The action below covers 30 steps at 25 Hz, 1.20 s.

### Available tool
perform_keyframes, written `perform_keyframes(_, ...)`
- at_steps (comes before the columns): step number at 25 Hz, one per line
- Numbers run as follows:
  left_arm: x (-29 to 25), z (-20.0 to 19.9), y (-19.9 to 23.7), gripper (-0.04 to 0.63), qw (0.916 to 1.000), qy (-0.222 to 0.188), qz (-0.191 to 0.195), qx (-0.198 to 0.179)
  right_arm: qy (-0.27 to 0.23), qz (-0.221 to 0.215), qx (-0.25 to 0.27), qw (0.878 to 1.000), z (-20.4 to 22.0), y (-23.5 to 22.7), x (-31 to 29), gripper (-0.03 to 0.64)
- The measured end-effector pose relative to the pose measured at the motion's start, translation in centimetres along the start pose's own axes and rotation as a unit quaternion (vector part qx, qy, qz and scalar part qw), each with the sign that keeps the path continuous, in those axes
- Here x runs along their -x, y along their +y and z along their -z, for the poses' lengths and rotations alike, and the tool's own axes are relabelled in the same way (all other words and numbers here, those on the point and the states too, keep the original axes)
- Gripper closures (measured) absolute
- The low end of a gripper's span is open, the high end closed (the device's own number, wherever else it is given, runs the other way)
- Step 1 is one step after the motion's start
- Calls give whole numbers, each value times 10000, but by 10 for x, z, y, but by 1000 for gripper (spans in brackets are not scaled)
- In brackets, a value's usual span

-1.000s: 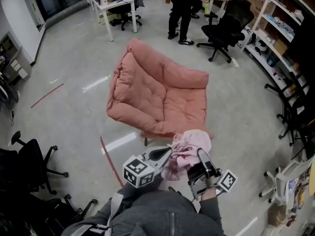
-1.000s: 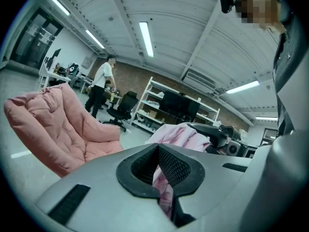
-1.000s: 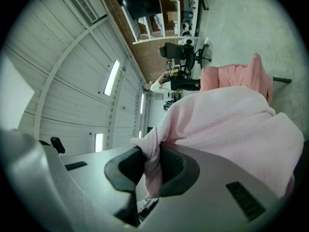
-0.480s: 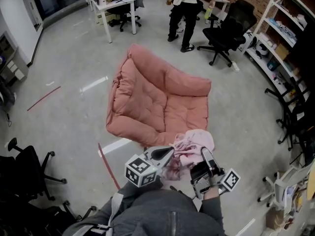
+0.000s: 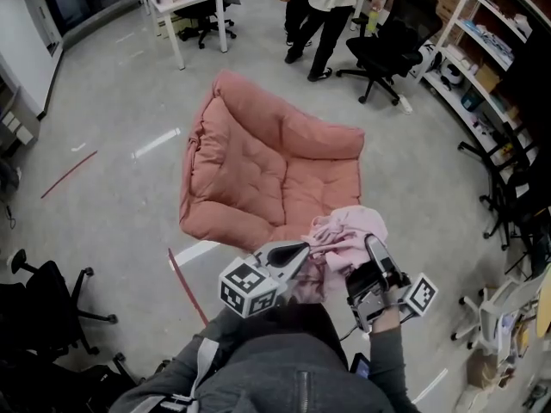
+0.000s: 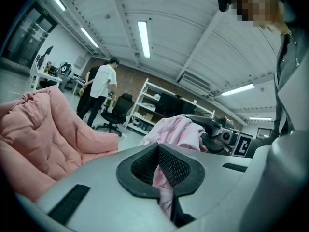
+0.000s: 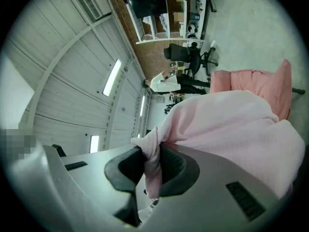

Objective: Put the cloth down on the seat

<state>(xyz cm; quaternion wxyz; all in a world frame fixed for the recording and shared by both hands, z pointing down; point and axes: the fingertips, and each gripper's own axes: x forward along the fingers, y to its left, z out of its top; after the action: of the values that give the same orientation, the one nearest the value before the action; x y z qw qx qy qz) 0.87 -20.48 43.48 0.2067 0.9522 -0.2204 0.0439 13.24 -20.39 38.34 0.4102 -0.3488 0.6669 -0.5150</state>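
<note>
Head view: the cloth is bunched up between your left tool and right tool, held over the seat's near corner; the cushion lies ahead and to your left. Left gripper view: jaws clamped on a fold of cloth, seat off to the left. Right gripper view: jaws pinching another fold, seat just beyond the bundle

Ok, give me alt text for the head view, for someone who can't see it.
The left gripper and right gripper clamp a bunched pink cloth close to a pink cushioned seat on a floor. Behind it stand a black office chair, shelves and a person.
</note>
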Motion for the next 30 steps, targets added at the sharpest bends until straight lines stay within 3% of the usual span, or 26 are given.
perform_keyframes(15, -27, -53, 37, 589, 9985, -329, -430, -117, 353, -335, 372, 9981, -70, 39, -67, 569)
perform_keyframes(21, -49, -64, 71, 589, 9967, -288, -759, -89, 630, -340, 375, 9967, -94, 22, -105, 569)
perform_keyframes(30, -73, -44, 120, 589, 9906, 7, -1355, 161, 1265, 4, 185, 9918, -112, -43, -152, 569)
